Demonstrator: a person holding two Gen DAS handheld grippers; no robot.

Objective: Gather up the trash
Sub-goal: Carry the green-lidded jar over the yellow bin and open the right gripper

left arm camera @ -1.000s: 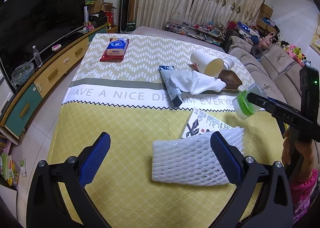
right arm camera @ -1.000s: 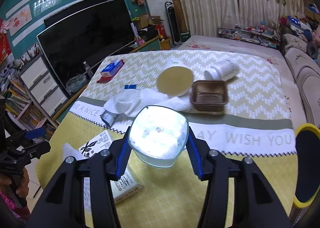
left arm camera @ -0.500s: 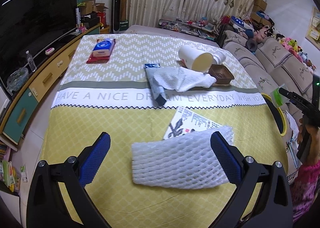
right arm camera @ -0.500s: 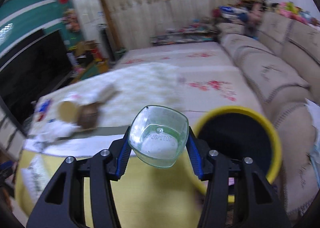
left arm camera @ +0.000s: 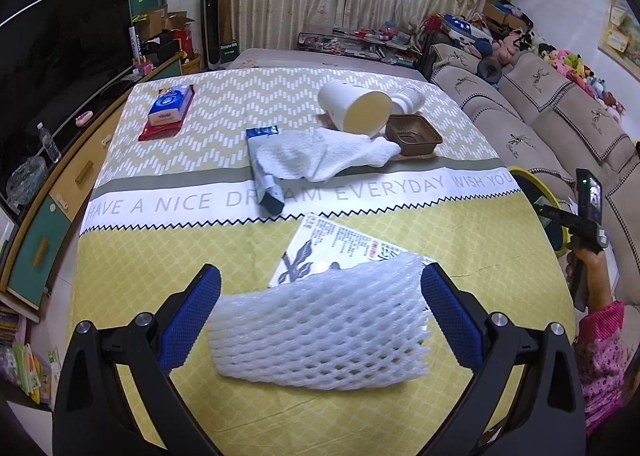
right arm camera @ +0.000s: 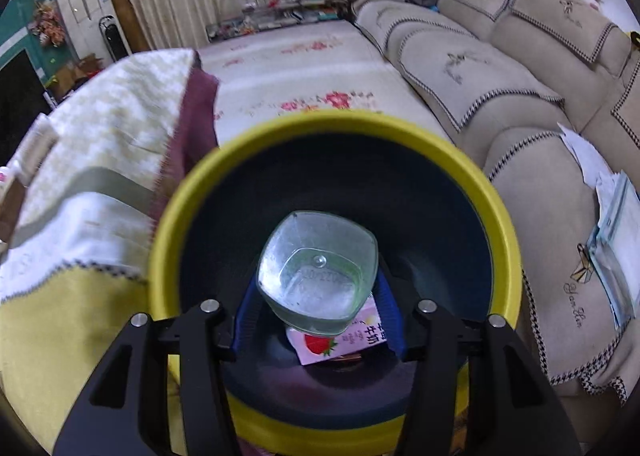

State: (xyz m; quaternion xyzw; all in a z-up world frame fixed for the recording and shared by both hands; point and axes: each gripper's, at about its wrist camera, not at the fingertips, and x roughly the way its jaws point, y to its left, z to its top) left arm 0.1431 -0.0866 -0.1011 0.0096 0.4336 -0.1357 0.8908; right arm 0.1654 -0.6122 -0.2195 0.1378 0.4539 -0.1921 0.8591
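Already the right gripper (right arm camera: 318, 292) has its jaws closed narrow on a clear plastic cup (right arm camera: 316, 270), held directly over the mouth of the yellow-rimmed bin (right arm camera: 502, 212); below the jaws, at the bin's bottom, lies a pink strawberry milk carton (right arm camera: 340, 340), so at least one piece is collected and the cup looks one release from joining it. The left gripper (left arm camera: 320, 316) hangs with jaws wide, the white foam net (left arm camera: 320, 332) lying between them on the surface (left arm camera: 132, 276), seemingly untouched by either pad. Much remains, I judge: beyond the jaws sit a printed box (left arm camera: 336, 248), a white cloth (left arm camera: 320, 154) over a blue wrapper (left arm camera: 266, 168), a tipped paper cup (left arm camera: 354, 110), a brown tray (left arm camera: 414, 129) and a tissue pack (left arm camera: 168, 110).
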